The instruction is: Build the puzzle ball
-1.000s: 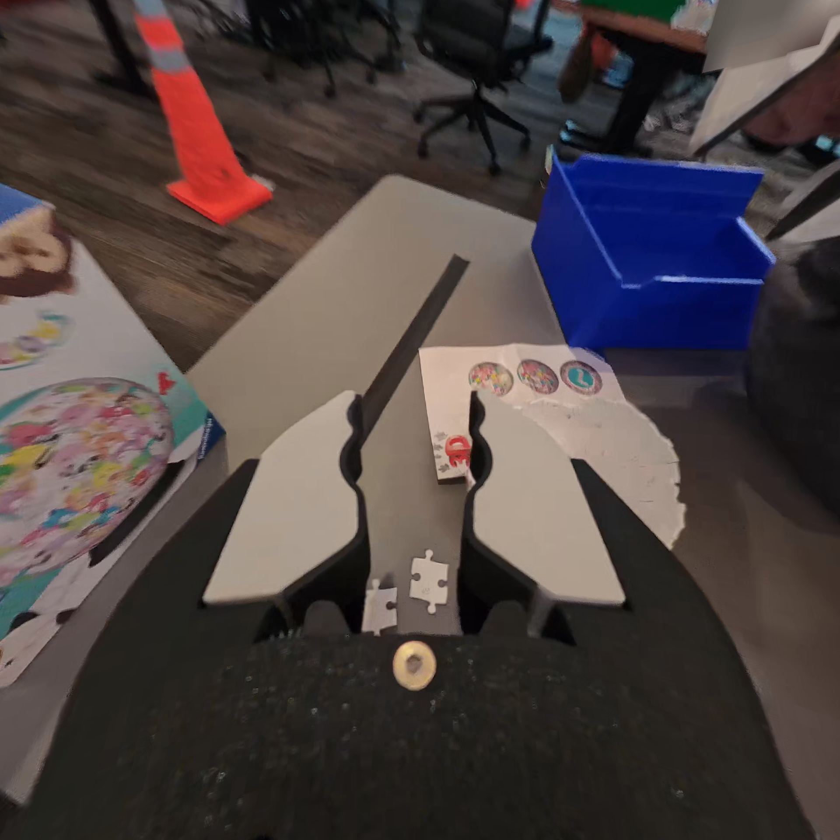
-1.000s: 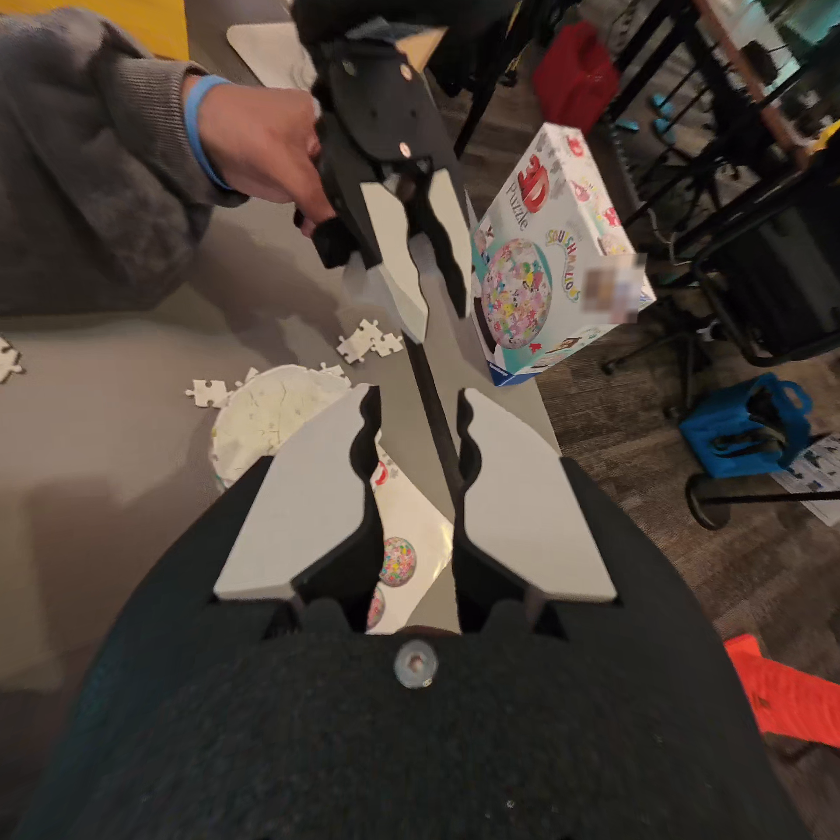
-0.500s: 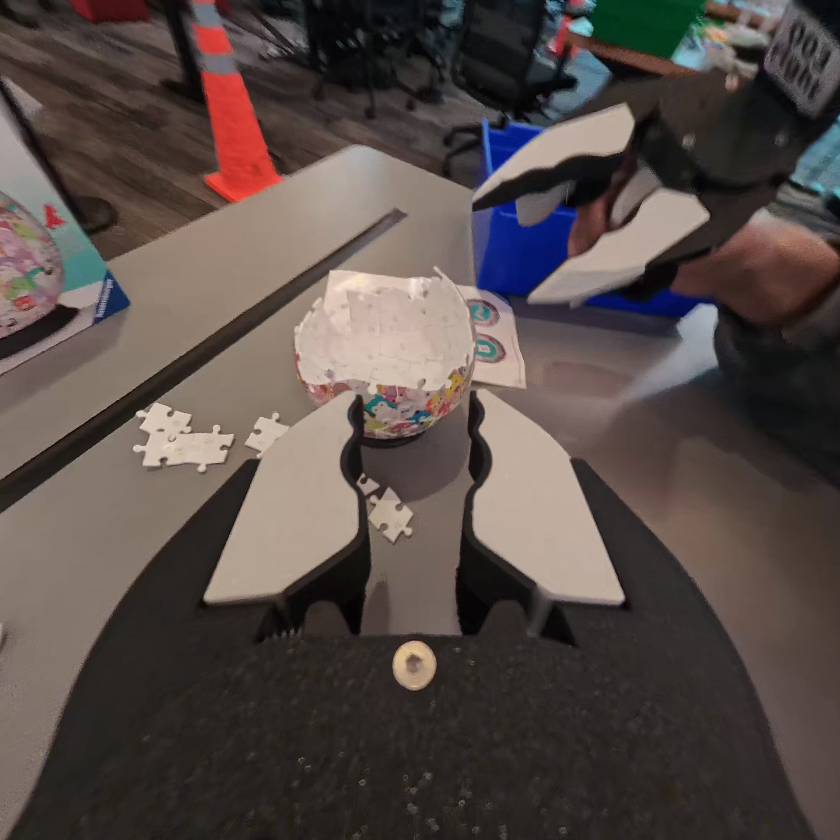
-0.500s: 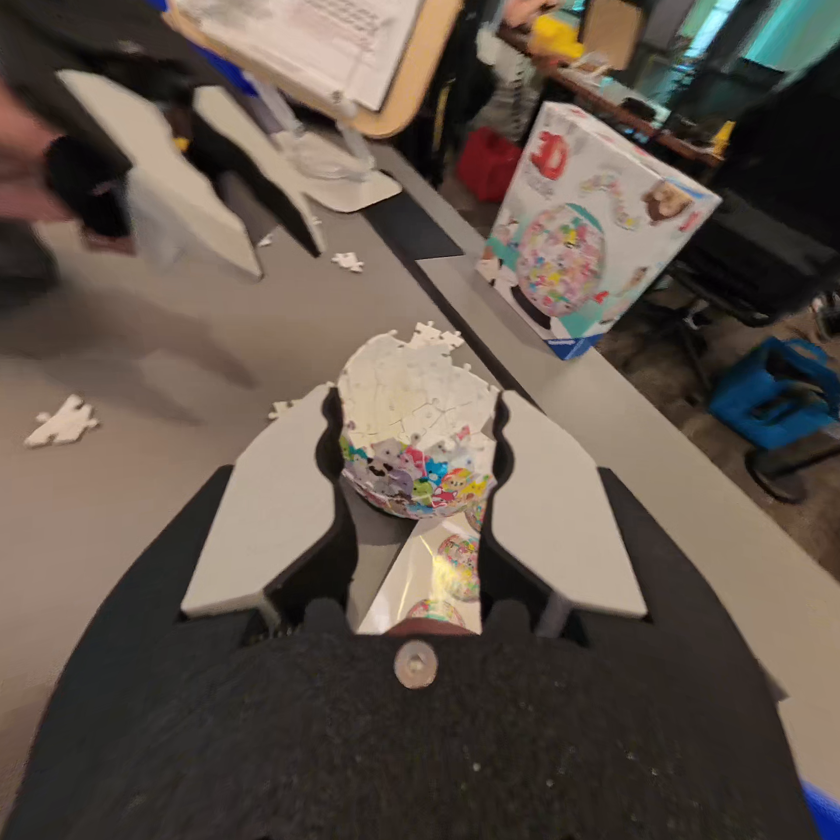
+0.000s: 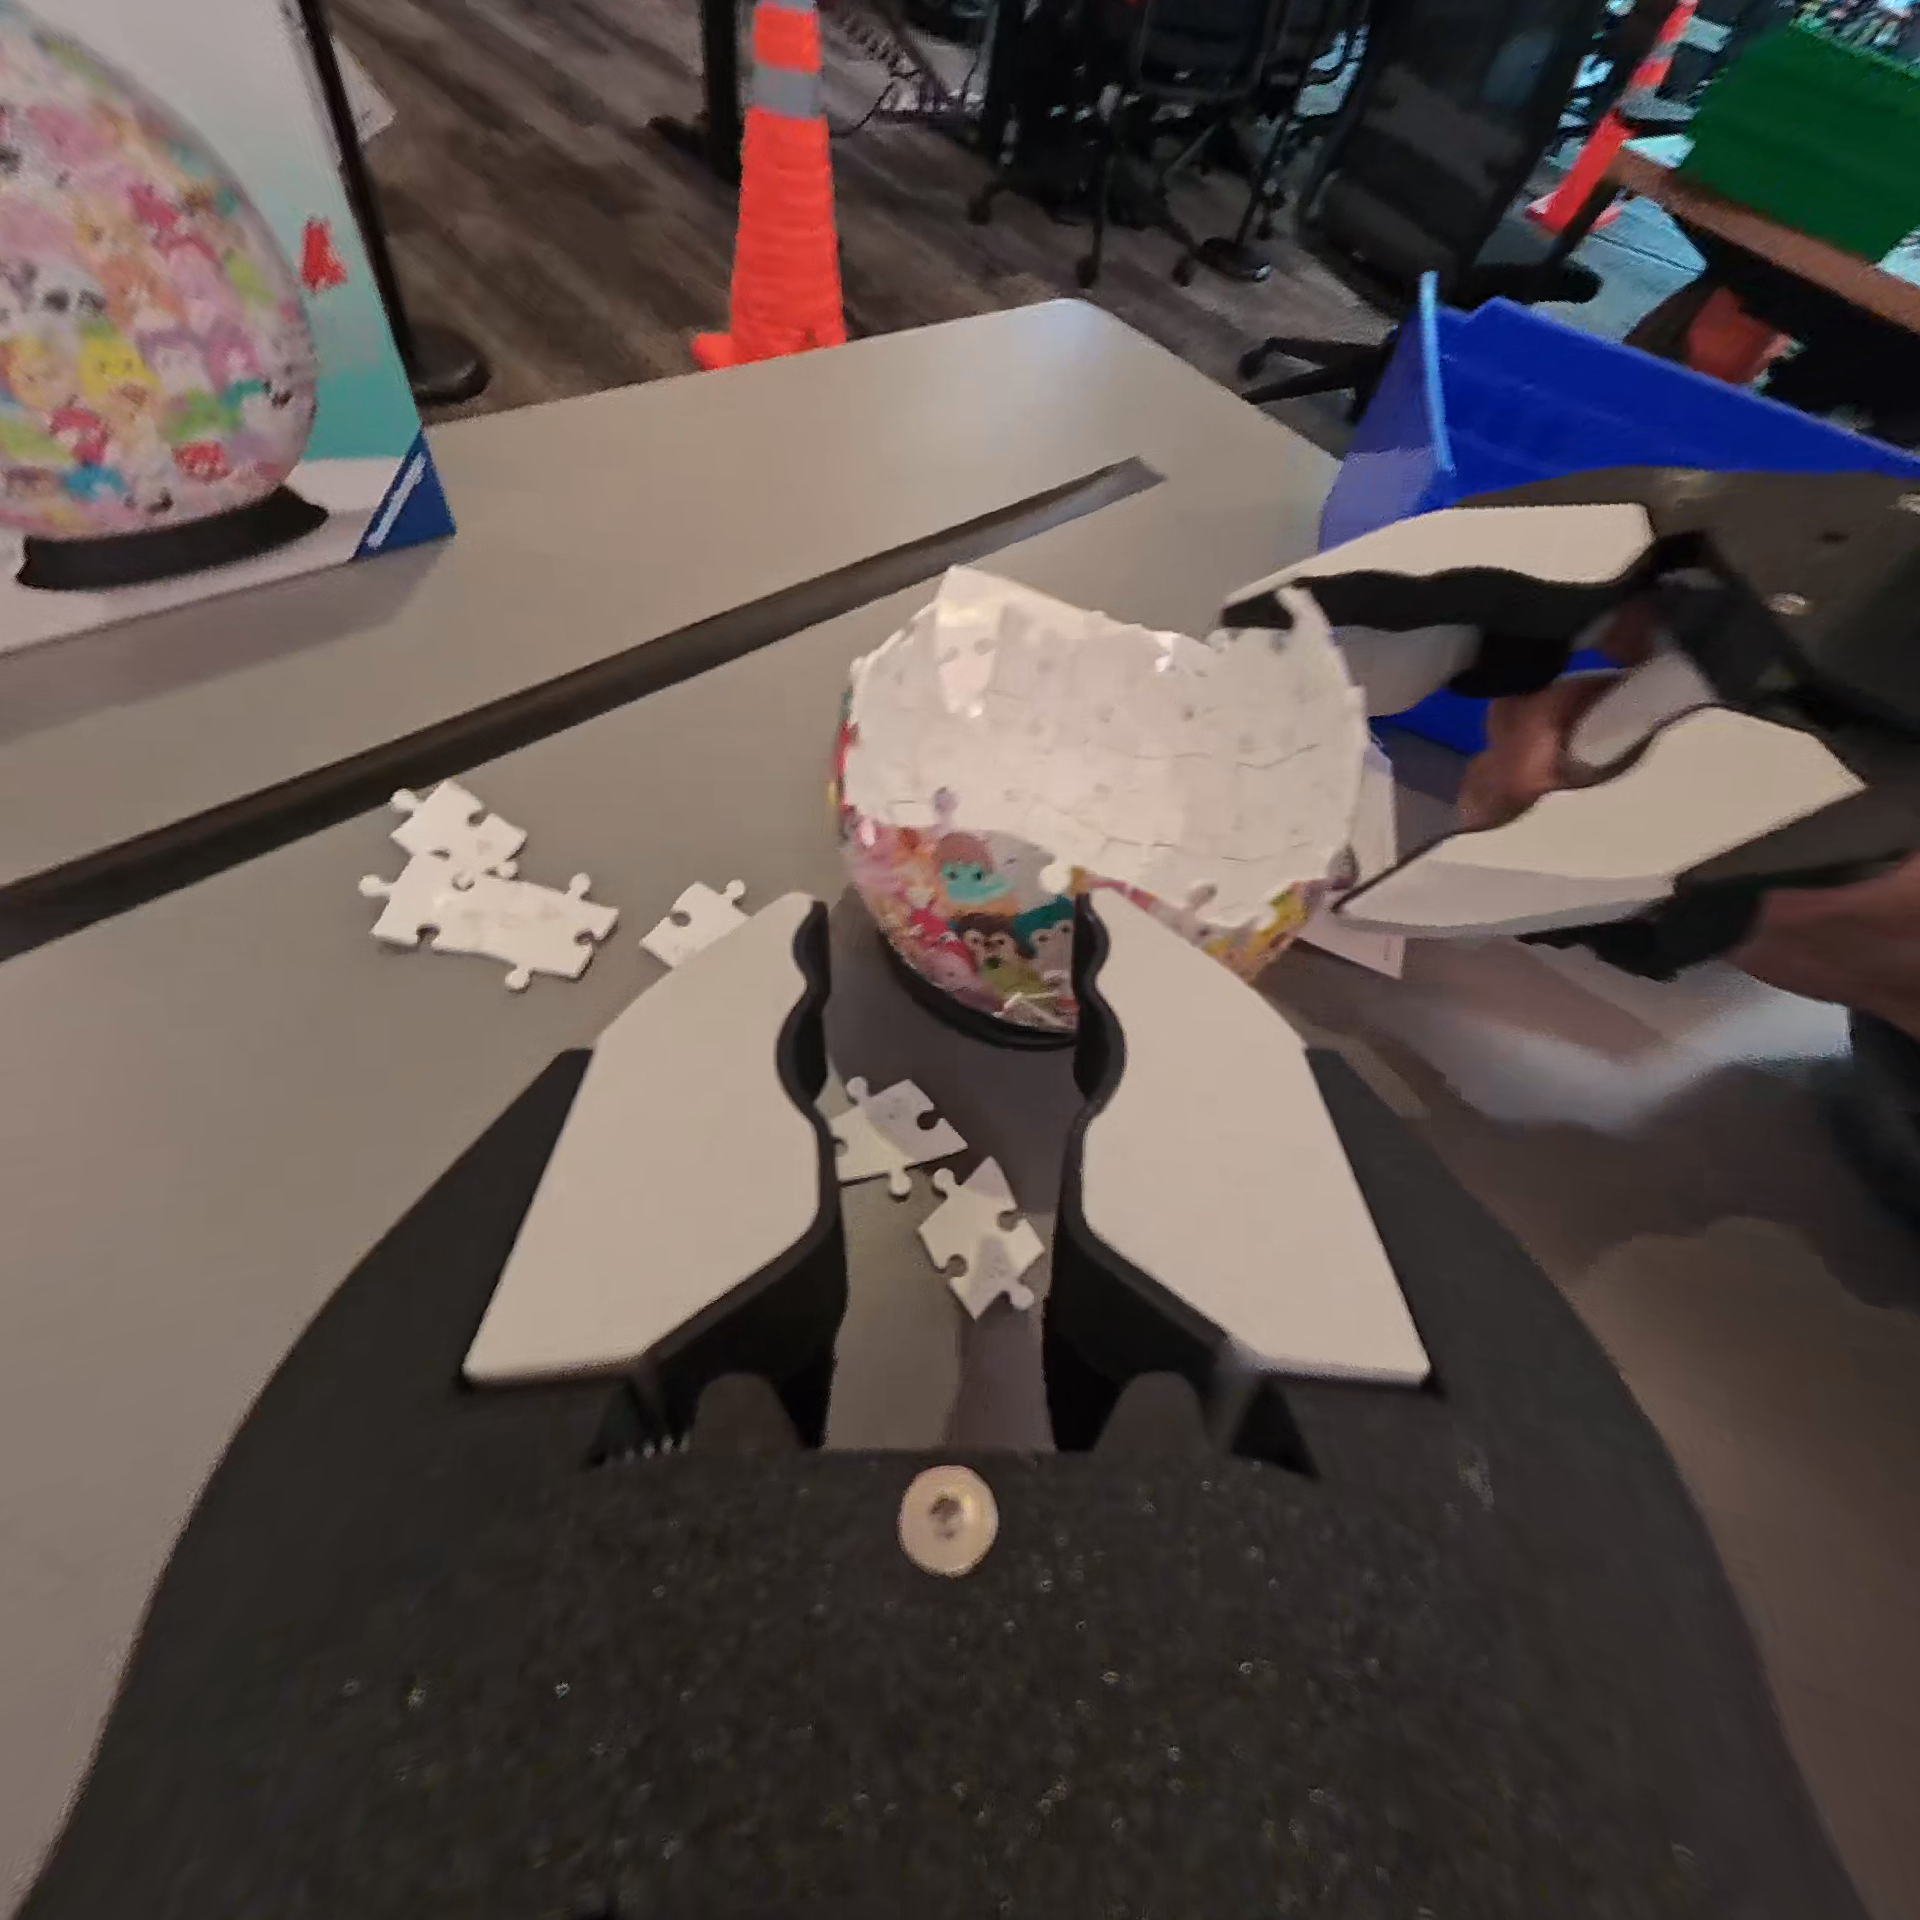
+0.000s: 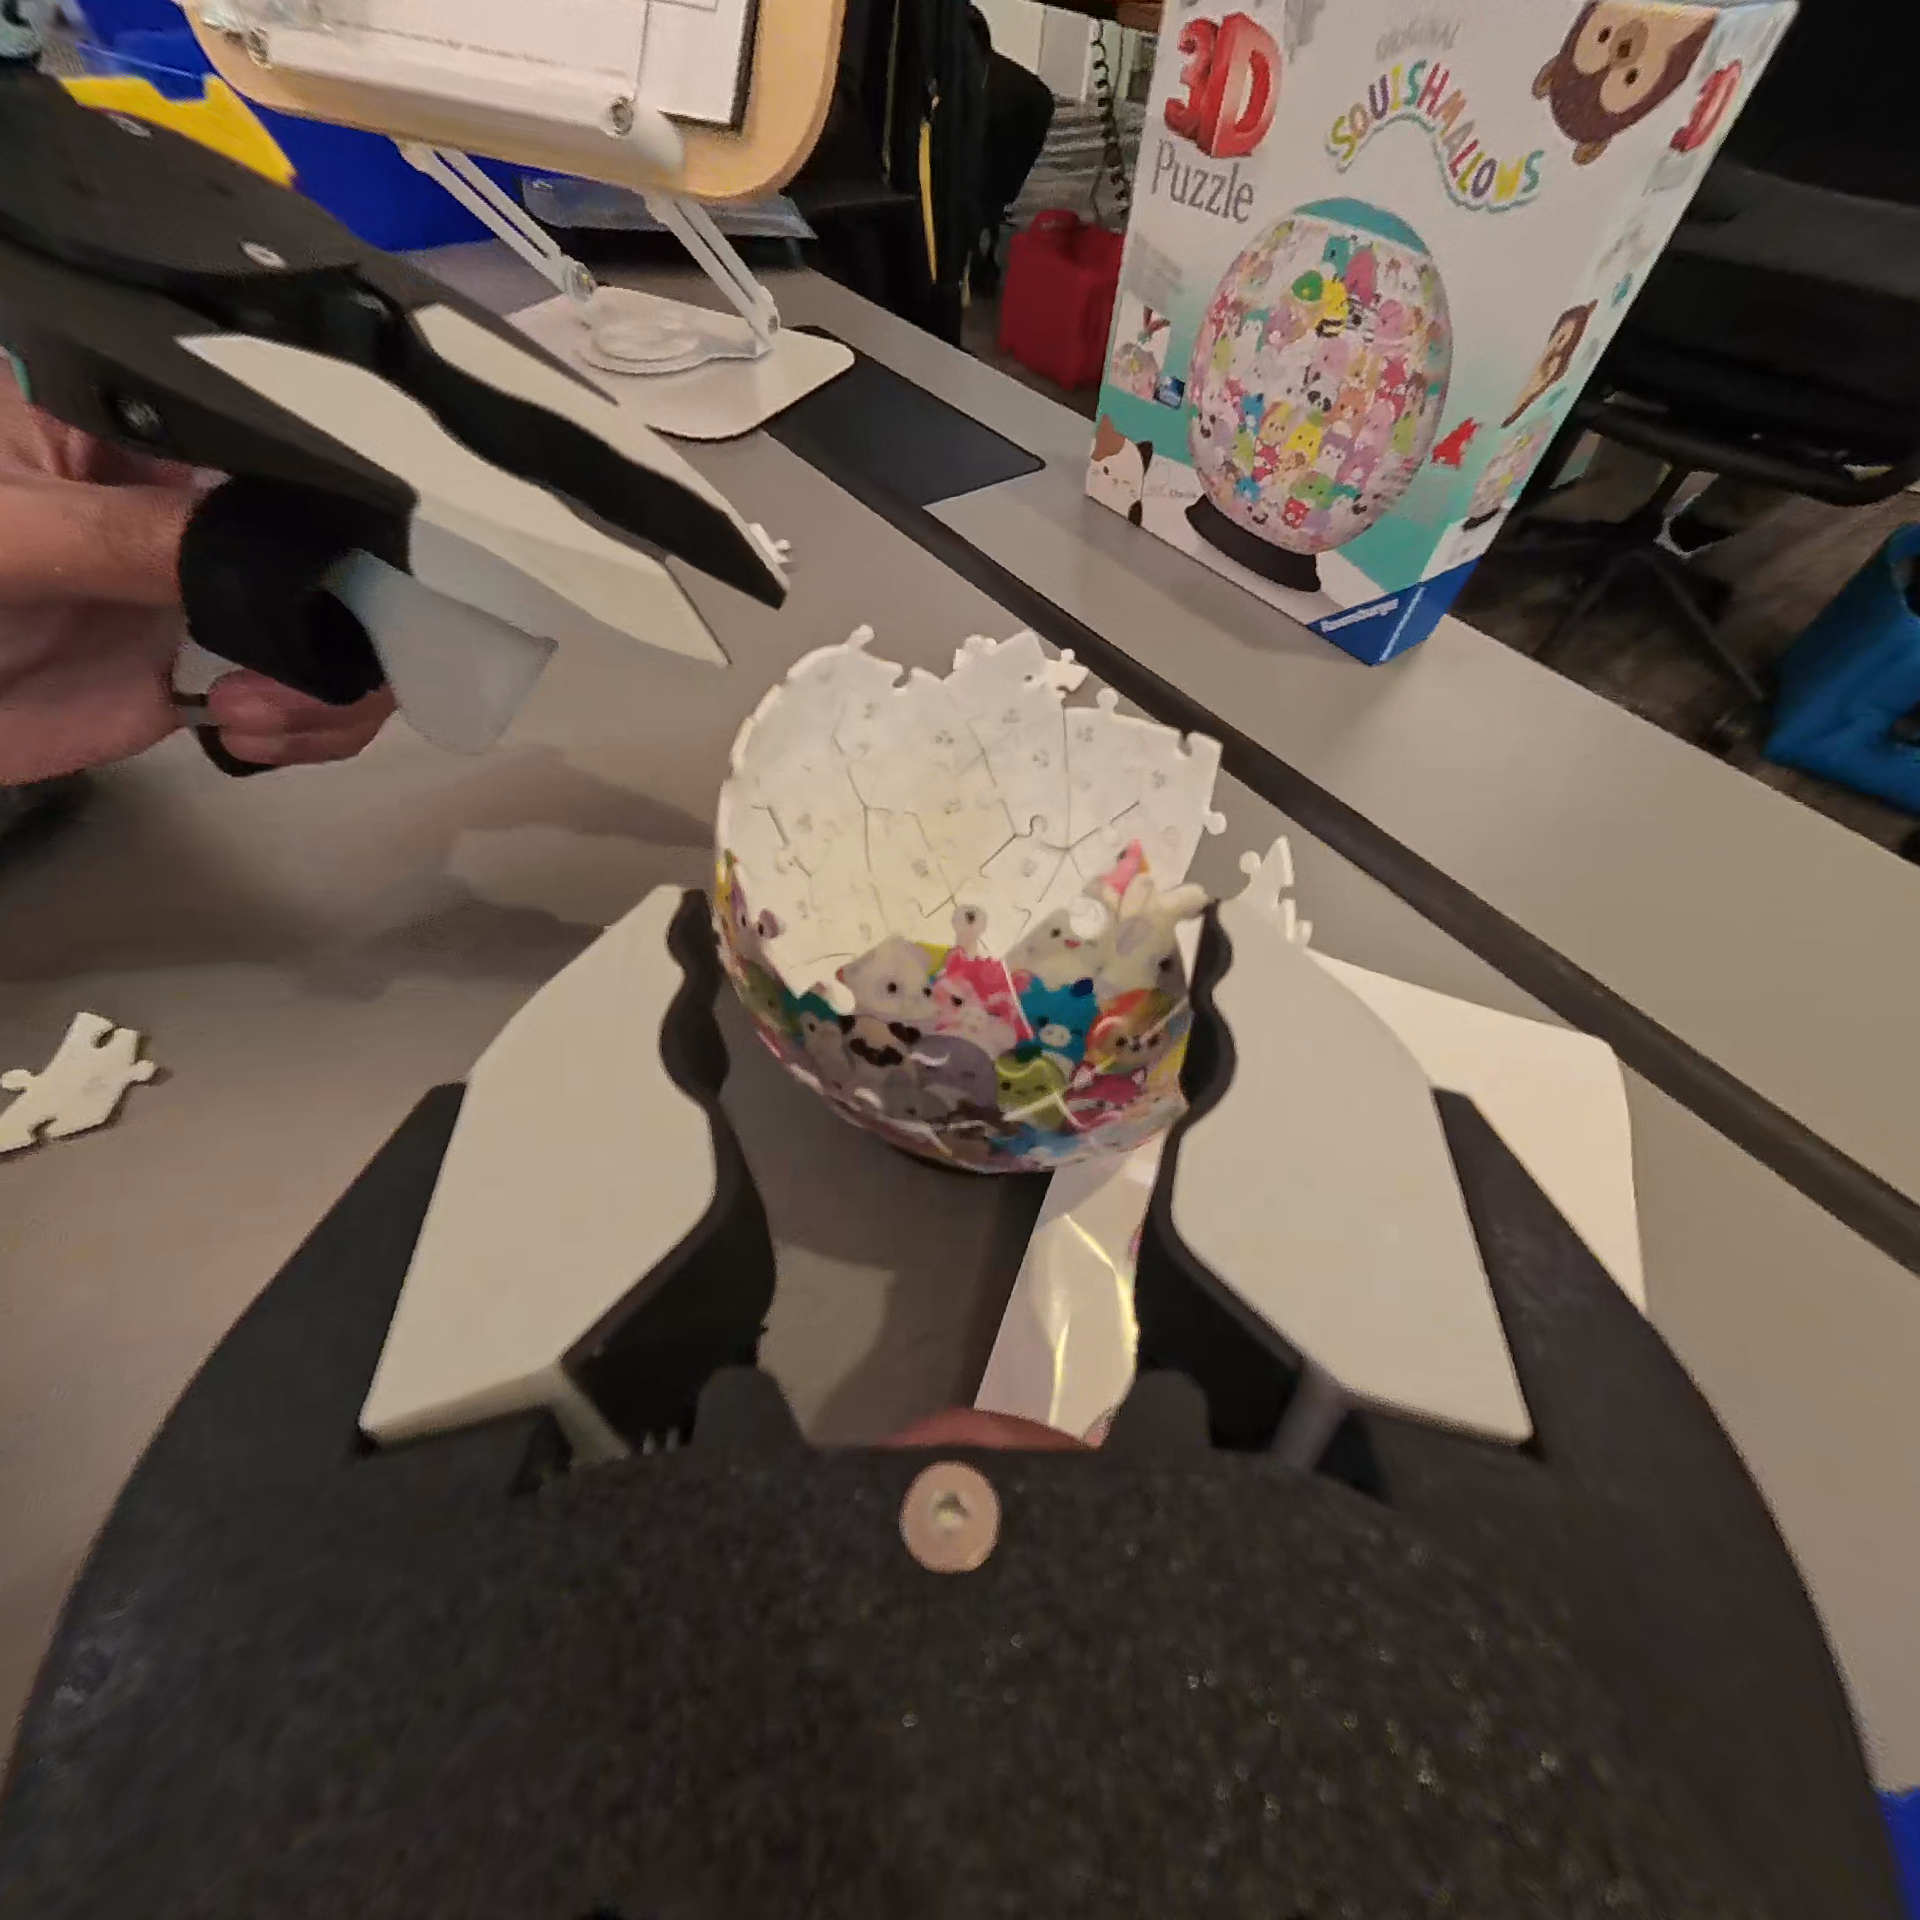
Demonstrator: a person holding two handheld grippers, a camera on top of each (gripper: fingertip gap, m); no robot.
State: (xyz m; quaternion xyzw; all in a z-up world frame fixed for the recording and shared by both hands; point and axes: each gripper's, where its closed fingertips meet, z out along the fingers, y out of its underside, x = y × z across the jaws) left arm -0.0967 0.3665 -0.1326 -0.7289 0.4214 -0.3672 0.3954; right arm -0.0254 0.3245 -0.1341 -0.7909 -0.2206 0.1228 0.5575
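Grey table (image 5: 312, 1091) – half-built puzzle ball (image 5: 1091, 769), loose pieces (image 5: 488, 904); both grippers' fingers spread, empty – orange cone (image 5: 779, 197) behind.

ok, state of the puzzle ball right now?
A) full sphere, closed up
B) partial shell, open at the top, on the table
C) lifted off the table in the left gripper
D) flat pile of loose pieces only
B: the ball is an open bowl with a jagged rim and white inside, resting on the table; both grippers are open and hold nothing.
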